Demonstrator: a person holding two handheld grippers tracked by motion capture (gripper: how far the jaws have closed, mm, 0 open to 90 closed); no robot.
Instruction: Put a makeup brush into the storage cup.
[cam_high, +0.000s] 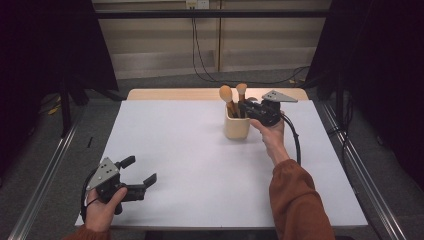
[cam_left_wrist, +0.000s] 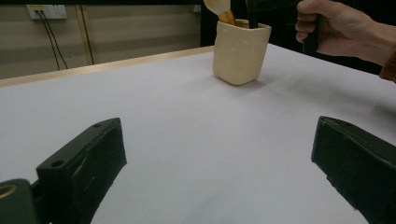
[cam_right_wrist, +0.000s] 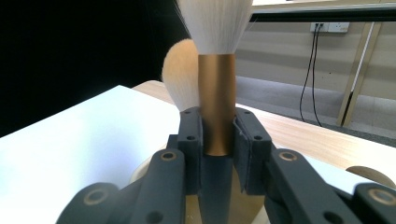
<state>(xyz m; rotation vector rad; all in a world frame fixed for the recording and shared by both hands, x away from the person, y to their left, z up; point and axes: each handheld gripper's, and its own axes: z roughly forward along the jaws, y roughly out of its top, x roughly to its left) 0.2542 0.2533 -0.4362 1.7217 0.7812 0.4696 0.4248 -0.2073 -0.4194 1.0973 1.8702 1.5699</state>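
Two makeup brushes stand in one cream cup (cam_high: 236, 127), far right of centre. Right gripper (cam_high: 248, 106) clamps one brush (cam_right_wrist: 215, 112); second brush (cam_high: 226, 95) beside it. Left gripper (cam_high: 139, 172) gapes, near left.

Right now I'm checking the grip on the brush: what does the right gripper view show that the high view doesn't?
Right gripper view: the right gripper has its jaws clamped on the gold ferrule of a makeup brush, bristles up.

High view: the left gripper sits open near the table's front left corner, and the cream cup shows whole.

Both: a second brush beside the held one.
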